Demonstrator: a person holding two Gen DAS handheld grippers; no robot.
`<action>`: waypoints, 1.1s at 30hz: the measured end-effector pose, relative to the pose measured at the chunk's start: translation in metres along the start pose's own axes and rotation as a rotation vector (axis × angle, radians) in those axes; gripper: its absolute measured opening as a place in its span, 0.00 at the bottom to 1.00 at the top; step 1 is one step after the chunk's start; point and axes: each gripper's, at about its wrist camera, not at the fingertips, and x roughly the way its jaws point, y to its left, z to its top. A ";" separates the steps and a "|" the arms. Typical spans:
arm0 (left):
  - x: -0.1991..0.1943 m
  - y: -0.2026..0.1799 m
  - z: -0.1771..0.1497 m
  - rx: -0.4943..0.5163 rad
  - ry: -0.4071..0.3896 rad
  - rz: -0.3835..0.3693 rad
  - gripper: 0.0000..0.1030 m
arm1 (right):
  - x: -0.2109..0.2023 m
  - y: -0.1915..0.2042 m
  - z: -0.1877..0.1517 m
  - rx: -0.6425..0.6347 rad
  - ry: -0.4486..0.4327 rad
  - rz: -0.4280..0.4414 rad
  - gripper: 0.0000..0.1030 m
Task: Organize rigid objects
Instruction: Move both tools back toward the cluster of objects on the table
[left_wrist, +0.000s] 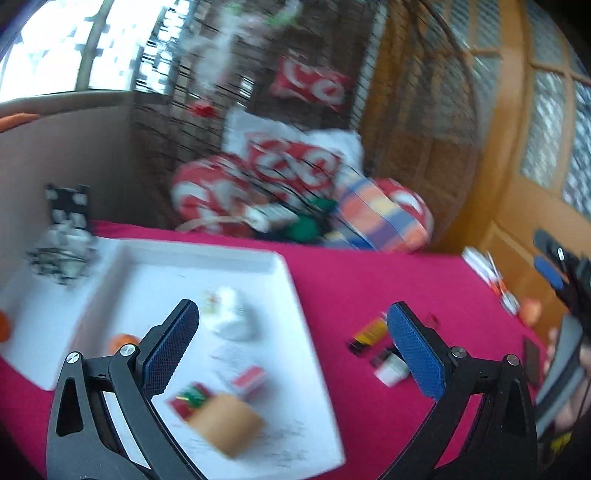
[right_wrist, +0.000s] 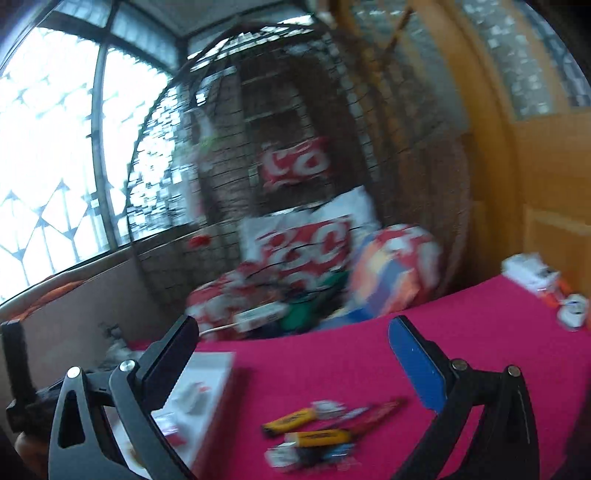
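Left gripper (left_wrist: 291, 347) spread wide, empty, above white tray (left_wrist: 284, 266); right gripper (right_wrist: 291, 365) likewise spread, empty

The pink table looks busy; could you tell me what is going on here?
A person holds two grippers above the table, sorting small items. Both the left gripper and right gripper are open and empty. Several items already lie in the white tray; yellow packets remain on the cloth.
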 end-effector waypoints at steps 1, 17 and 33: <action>0.010 -0.011 -0.004 0.022 0.038 -0.030 1.00 | 0.000 -0.007 0.000 0.015 0.004 -0.013 1.00; 0.129 -0.113 -0.075 0.187 0.376 -0.093 0.97 | -0.004 -0.093 -0.021 0.163 0.062 -0.070 1.00; 0.137 -0.119 -0.070 0.237 0.336 -0.081 0.58 | 0.006 -0.111 -0.037 0.220 0.125 -0.055 1.00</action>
